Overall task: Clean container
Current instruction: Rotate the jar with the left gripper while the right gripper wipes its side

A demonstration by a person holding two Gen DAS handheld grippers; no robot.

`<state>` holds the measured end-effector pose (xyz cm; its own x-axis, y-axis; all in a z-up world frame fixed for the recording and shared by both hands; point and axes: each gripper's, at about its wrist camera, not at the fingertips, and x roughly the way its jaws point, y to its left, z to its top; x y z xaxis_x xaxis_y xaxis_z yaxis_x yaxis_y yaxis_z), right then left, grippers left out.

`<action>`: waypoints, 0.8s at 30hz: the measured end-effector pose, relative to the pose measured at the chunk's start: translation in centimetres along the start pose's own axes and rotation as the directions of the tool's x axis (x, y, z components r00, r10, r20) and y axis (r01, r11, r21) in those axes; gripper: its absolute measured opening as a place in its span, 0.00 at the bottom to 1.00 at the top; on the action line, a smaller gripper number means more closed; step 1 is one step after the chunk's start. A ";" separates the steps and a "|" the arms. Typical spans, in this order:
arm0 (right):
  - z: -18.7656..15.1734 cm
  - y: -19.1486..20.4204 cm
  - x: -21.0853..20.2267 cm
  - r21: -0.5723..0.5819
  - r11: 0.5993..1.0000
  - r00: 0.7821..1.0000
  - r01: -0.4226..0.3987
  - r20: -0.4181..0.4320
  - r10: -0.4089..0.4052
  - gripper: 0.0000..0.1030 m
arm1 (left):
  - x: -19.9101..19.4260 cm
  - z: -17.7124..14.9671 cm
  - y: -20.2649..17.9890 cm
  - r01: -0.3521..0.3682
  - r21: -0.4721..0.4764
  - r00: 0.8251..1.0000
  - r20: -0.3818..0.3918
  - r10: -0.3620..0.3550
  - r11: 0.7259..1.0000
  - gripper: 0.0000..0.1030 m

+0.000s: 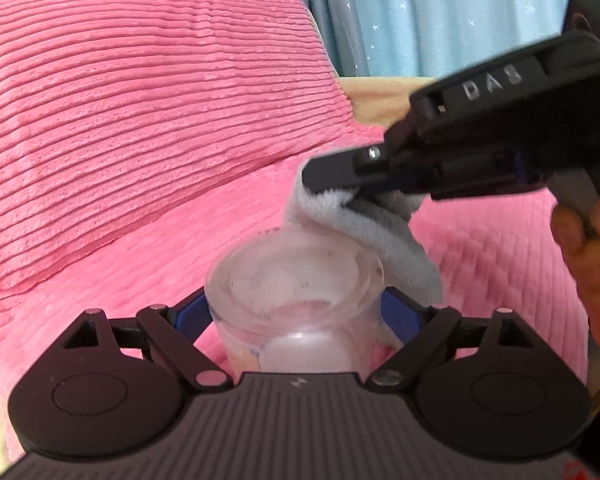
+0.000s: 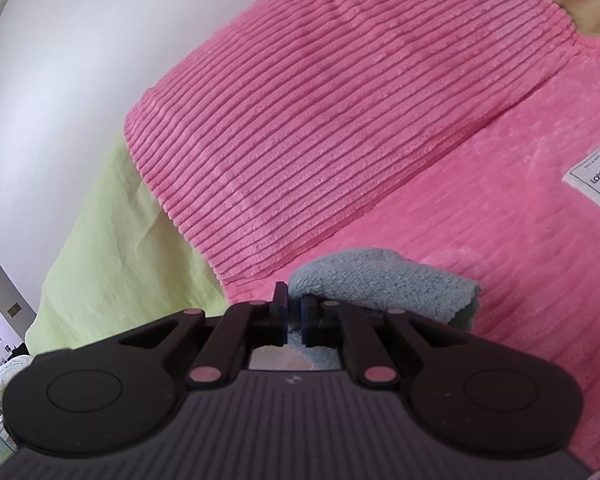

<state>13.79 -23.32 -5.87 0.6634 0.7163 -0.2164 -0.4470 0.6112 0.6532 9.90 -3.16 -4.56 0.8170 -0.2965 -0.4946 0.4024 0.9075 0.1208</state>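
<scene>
A clear glass jar [image 1: 296,300] is gripped between the blue pads of my left gripper [image 1: 296,316], mouth pointing away from the camera. My right gripper [image 1: 332,176] comes in from the right above the jar's mouth, shut on a grey-blue fluffy cloth [image 1: 364,232] that hangs down to the jar's rim. In the right wrist view my right gripper [image 2: 294,312] is shut on the cloth [image 2: 384,284], which folds out to the right of the fingers. The jar is not in the right wrist view.
A pink ribbed pillow [image 1: 140,120] lies on a pink ribbed blanket [image 1: 480,248] behind the jar. A white label [image 2: 596,180] is sewn on the blanket. A light green sheet [image 2: 108,232] and white wall lie at left. Blue starred curtains [image 1: 440,12] hang behind.
</scene>
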 end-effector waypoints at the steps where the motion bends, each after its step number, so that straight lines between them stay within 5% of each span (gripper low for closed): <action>1: 0.0 0.0 0.0 0.000 1.000 1.000 0.000 0.000 0.000 0.05 | 0.1 0.1 0.0 -0.004 -0.007 1.000 0.003 0.004 1.000 0.83; 11: 0.3 -0.2 -0.5 0.017 1.000 0.999 -0.001 0.044 0.000 0.05 | 0.8 0.9 2.7 0.011 -0.101 0.998 0.069 -0.004 0.995 0.83; 16: 0.3 -0.4 -0.3 0.031 1.000 0.999 0.005 0.047 -0.007 0.05 | 0.9 0.6 3.7 0.002 -0.092 1.000 -0.004 -0.002 0.996 0.83; 24: 0.3 -0.1 -0.1 0.038 0.999 0.999 -0.005 0.048 0.003 0.05 | -5.1 -1.9 4.8 0.042 -0.077 0.991 -0.120 -0.051 0.996 0.83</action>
<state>13.95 -23.56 -5.75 0.6902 0.7010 -0.1794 -0.4269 0.5947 0.6813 6.91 3.30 -3.08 0.7396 -0.3049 -0.6000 0.4039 0.9142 0.0334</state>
